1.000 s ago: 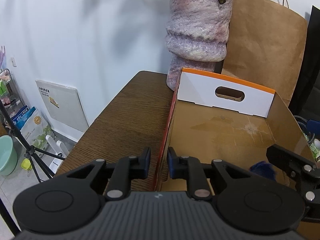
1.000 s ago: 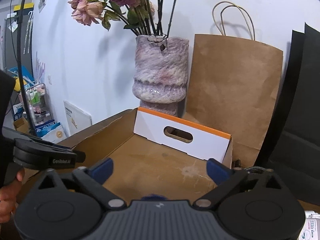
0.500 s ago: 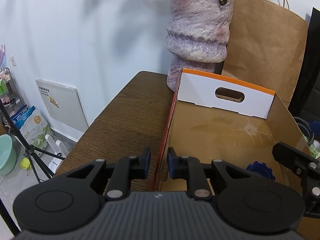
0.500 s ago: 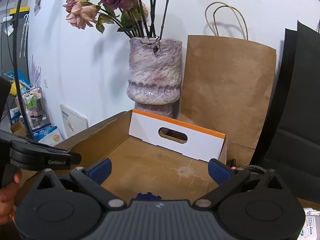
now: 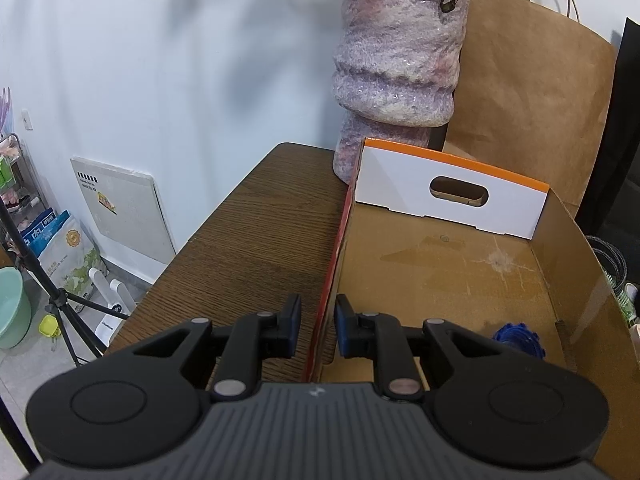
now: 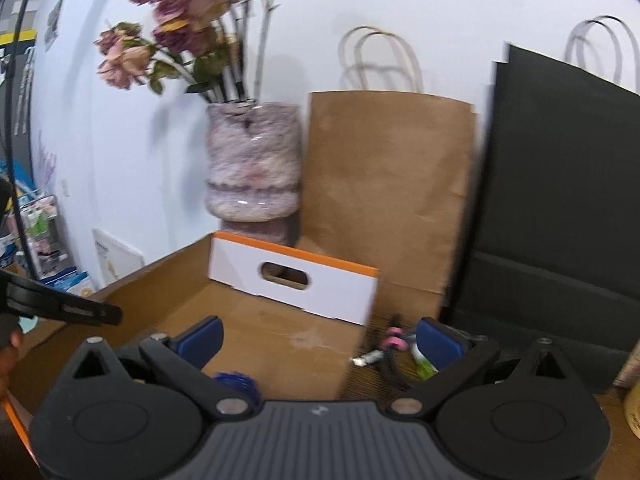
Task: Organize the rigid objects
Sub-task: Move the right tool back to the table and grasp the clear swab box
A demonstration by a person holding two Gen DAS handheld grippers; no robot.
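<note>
The left gripper (image 5: 317, 326) sits nearest, its two blue-padded fingers drawn in narrow with the left wall of the cardboard box (image 5: 326, 288) standing between them; the pads look pressed to that wall, one outside over the wooden table (image 5: 256, 240) and one inside the box. The right gripper (image 6: 320, 340) has its jaws spread wide with nothing between them (its view is blurred). Just past its left finger, a blue toothed object (image 6: 236, 386) lies on the box floor near the front right corner, and the left wrist view shows it (image 5: 518, 338) close to the right wall. Outside that wall, a few small items, one of them pink (image 6: 394, 338), lie on the table; they are too blurred to name. At the far end of the box stands a white panel (image 5: 452, 196) with an orange top edge and a handle slot. Behind it are a mottled purple vase (image 5: 396, 68) holding dried roses (image 6: 176, 36), a brown paper bag (image 6: 388, 184), and a black bag (image 6: 560, 184) against the wall.
</note>
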